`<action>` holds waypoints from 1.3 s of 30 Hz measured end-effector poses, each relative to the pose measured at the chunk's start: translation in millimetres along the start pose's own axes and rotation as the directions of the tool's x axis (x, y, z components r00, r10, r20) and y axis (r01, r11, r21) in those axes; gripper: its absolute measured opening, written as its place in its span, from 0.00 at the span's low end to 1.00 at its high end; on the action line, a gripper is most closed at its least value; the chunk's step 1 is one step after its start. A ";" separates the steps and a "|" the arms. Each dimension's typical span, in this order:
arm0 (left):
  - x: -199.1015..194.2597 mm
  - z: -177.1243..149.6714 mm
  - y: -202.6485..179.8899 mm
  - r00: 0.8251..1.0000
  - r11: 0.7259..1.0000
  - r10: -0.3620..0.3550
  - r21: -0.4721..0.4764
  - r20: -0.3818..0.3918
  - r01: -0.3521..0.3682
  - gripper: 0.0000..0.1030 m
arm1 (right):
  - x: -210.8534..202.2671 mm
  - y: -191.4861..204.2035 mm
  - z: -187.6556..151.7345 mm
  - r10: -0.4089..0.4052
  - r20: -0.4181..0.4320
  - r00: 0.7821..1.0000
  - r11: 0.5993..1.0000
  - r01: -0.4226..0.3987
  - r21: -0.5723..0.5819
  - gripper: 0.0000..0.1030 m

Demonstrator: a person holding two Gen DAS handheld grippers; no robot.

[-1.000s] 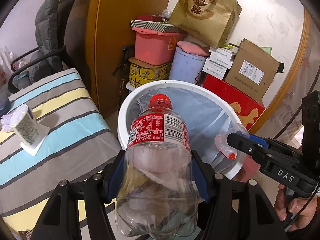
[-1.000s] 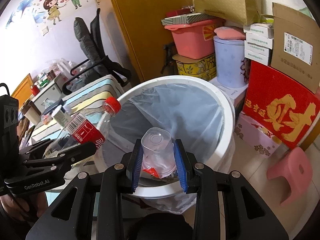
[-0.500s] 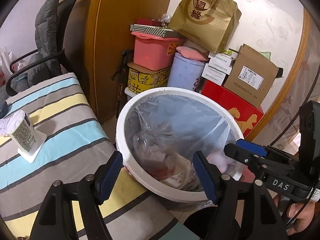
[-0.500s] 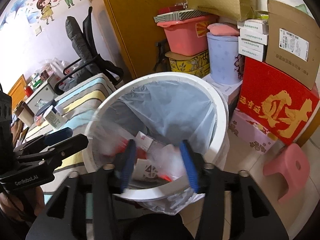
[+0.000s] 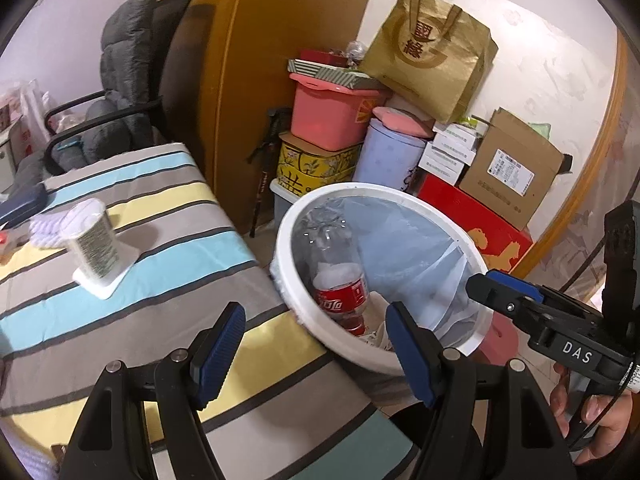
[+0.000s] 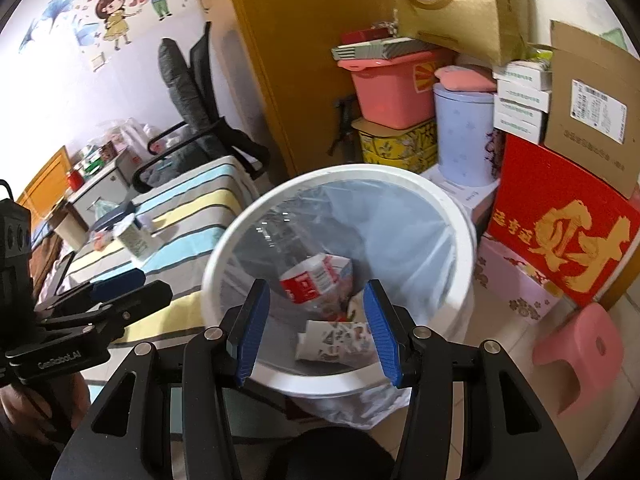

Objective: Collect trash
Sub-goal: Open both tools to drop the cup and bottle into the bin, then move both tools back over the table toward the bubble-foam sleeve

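Beside the striped bed (image 5: pixel 168 240), the white bin (image 6: pixel 460 216) held the bottle (image 6: pixel 316 276); left tongs (image 5: pixel 314 350) and right tongs (image 6: pixel 316 326) both gaped wide, empty.

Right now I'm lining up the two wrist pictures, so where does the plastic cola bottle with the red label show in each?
Left wrist view: the cola bottle lies neck-down inside the white bin, centre of the picture, just above the open left gripper.
Right wrist view: the cola bottle lies in the bin's middle, just above the open right gripper.
Shared landmark: the red box beside the bin.
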State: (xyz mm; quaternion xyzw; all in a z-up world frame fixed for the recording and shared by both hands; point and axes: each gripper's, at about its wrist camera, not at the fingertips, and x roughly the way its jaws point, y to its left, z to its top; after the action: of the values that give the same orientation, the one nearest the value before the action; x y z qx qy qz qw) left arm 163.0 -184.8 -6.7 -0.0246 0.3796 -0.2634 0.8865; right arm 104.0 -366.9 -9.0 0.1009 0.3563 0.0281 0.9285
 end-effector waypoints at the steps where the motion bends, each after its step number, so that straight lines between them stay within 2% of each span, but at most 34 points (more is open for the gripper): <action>1: -4.1 -1.7 2.2 1.000 1.000 0.008 -0.004 0.006 -0.008 0.70 | -1.3 3.0 -0.2 0.007 0.002 1.000 1.000 -0.007 -0.007 0.50; 16: -61.6 -34.9 36.5 0.986 0.986 0.153 -0.074 0.059 -0.149 0.70 | 0.4 47.2 -15.0 0.154 -0.039 0.987 0.984 -0.157 -0.082 0.50; 35: -107.1 -72.0 76.9 0.954 0.946 0.289 -0.173 0.077 -0.273 0.67 | 5.8 99.5 -34.3 0.252 -0.085 0.964 0.954 -0.262 -0.143 0.50; 39: -117.7 -84.9 85.8 0.947 0.935 0.314 -0.196 0.071 -0.295 0.67 | 12.1 113.4 -40.1 0.267 -0.126 0.955 0.943 -0.286 -0.169 0.50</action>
State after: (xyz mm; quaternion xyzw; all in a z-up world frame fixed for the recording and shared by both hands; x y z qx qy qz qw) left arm 75.7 -40.6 -10.2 -0.0599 0.3559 -0.0854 0.9287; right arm 88.5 -247.8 -22.5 0.0616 0.3811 0.1964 0.9013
